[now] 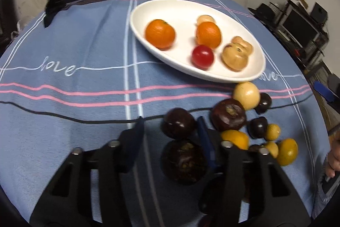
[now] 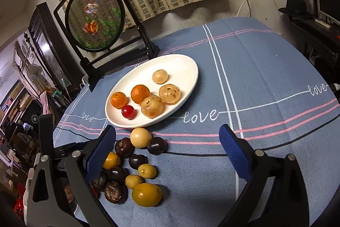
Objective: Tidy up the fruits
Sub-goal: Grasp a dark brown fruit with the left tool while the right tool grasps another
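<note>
A: Fruits lie in two lots on the blue tablecloth [image 2: 265,69]: some on the white oval plate [image 2: 184,63], the rest in a loose pile [image 2: 131,165] just near of it.

B: And the grippers?

A: Left gripper [image 1: 170,131] is nearer, jaws part-open astride a dark round fruit [image 1: 184,161], pads not pressing. Right gripper [image 2: 167,142] gapes wide, empty, pile at its left finger.

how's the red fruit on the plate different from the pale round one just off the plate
The red fruit is glossy deep red, while the pale round fruit is matte cream. The red one looks smaller. It lies inside the white plate, whereas the pale one rests on the blue cloth beside dark fruits. Both are round and ungripped.
</note>
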Available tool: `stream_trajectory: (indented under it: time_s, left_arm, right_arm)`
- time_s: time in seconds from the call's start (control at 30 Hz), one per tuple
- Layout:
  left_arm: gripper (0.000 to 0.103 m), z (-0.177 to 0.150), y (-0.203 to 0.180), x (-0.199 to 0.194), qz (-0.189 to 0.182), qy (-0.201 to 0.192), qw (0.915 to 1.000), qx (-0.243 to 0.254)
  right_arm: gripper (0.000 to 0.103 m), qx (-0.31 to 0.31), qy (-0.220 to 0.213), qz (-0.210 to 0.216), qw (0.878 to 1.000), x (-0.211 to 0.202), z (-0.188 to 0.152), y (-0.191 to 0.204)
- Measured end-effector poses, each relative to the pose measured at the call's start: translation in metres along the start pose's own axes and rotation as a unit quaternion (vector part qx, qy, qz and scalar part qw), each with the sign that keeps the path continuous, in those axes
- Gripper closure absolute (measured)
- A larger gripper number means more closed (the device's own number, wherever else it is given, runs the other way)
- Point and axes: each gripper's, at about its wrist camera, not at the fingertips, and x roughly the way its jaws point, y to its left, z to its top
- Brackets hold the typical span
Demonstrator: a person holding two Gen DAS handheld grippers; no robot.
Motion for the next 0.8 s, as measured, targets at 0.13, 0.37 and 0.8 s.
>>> stream_trajectory:
  time_s: [0.13, 0.37, 0.8]
  left_arm:
    - [0.066, -0.004, -0.015, 0.003, 0.023, -0.009, 0.9988, 0.043]
    - [0.071, -0.005, -0.012, 0.004, 0.005, -0.014, 0.9991, 0.039]
    - [0.071, 0.003, 0.025, -0.02, 0.029, -0.042, 0.9984, -0.024]
  right_arm:
    - [0.005, 0.002, 0.004, -0.004, 1.0, 0.002, -0.001, 0.0]
    - [0.005, 0.001, 0.01, -0.007, 1.0, 0.006, -0.002, -0.001]
    - [0.024, -0.059, 0.088, 0.022, 0.994, 0.045, -0.024, 0.019]
